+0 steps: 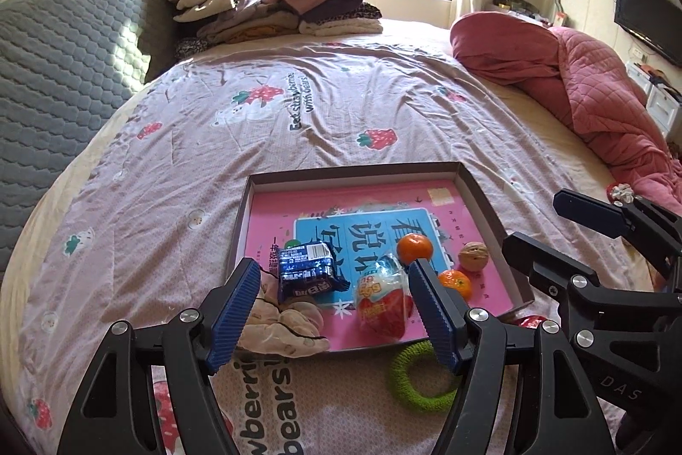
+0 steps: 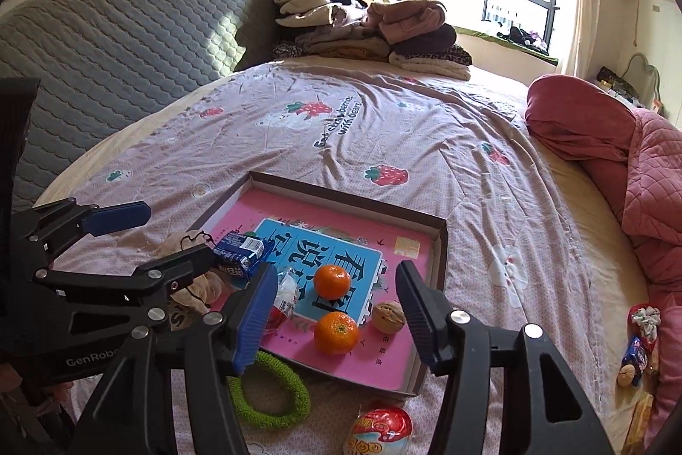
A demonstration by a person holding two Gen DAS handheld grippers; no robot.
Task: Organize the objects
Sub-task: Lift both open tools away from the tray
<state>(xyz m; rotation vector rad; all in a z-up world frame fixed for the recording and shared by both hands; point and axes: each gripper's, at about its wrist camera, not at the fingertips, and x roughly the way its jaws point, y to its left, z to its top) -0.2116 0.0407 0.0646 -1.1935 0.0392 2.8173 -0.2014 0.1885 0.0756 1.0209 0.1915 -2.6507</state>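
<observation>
Strawberry-print bedsheet (image 1: pixel 341 122) underneath. Shallow box (image 2: pixel 439 237) just ahead of both grippers, holding two oranges (image 2: pixel 336 332), walnut (image 2: pixel 388 316), blue snack pack (image 1: pixel 306 268). Green ring (image 1: pixel 420 376) partly hidden behind left gripper (image 1: pixel 334 310) fingers. Left gripper wide open, empty; right gripper (image 2: pixel 336 323) parted, empty.

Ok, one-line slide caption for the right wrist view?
Open right gripper above a shallow box on the bed, holding two oranges and a walnut.

Green ring (image 2: pixel 269 391) partly behind jaws
</observation>
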